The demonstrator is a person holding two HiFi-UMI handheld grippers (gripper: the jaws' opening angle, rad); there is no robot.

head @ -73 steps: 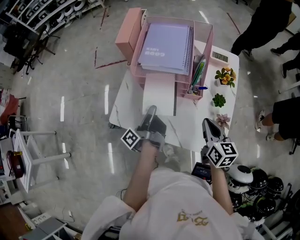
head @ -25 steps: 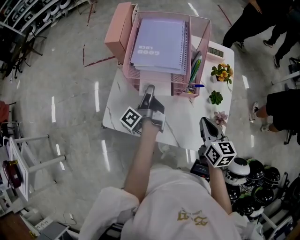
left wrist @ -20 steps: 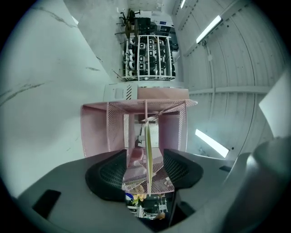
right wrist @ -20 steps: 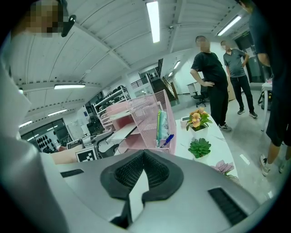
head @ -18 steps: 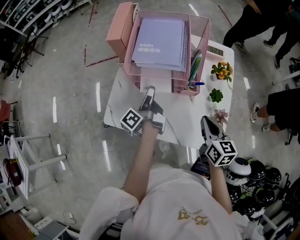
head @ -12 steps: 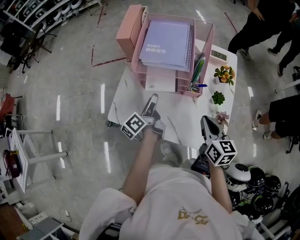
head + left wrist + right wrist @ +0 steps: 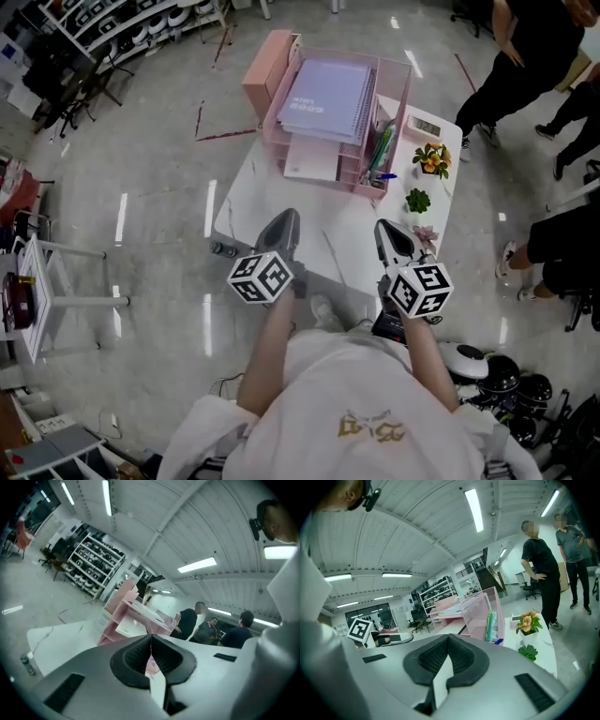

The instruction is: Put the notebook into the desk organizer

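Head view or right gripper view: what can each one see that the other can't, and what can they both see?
Only the head view shows the purple notebook from above and the person's white shirt. Only the right gripper view shows the ceiling lights and the far shelves. Both show the pink desk organizer, the green pens in it and the orange flowers.

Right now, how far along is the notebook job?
Looks done: the pale notebook lies in the lower tray of the desk organizer, beneath the purple notebook. In hand: nothing; the left gripper is closing its jaws on nothing, the right gripper is shut and empty. Left: nothing visible.
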